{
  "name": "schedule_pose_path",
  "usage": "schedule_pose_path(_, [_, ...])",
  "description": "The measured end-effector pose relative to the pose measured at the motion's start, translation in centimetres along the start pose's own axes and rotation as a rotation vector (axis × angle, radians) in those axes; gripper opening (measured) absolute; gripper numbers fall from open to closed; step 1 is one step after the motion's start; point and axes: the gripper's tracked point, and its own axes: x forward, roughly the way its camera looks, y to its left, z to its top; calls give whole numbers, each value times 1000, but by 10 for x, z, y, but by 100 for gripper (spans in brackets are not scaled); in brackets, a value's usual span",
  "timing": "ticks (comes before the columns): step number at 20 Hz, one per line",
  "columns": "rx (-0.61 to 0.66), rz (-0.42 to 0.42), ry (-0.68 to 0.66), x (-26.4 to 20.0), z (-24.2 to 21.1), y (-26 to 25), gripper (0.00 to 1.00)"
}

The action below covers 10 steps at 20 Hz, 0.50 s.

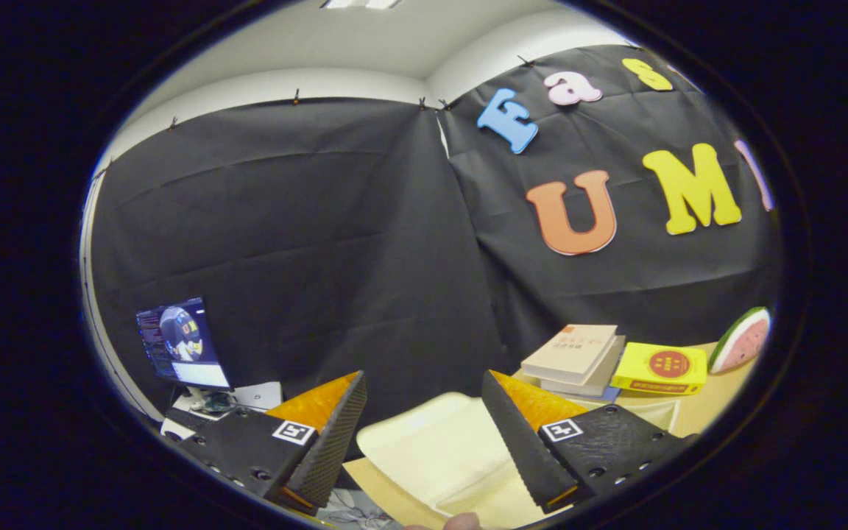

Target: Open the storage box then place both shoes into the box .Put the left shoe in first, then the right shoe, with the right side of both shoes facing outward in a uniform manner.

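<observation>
Gripper (424, 427) is hanging open, fingers wide apart and holding nothing, above the cream storage box lid (424, 449), which lies between and just below them. Judged step: box opening. Next move calls for lowering onto the lid edge. Stacked books (578, 353) are lying beyond.

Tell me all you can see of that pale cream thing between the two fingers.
The cream box looks like smooth, matte plastic with rounded corners. It sits on the tan table, just ahead of the open gripper, whose fingers stand apart on either side without touching it. A stack of books lies beyond it. I cannot tell whether it is open.
</observation>
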Motion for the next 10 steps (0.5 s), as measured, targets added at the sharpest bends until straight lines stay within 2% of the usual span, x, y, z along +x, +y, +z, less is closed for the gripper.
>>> schedule_pose_path(5, [-54, -159, -56, -63, 4, -79, 96])
schedule_pose_path(10, [-59, -343, -49, -157, -11, -172, 95])
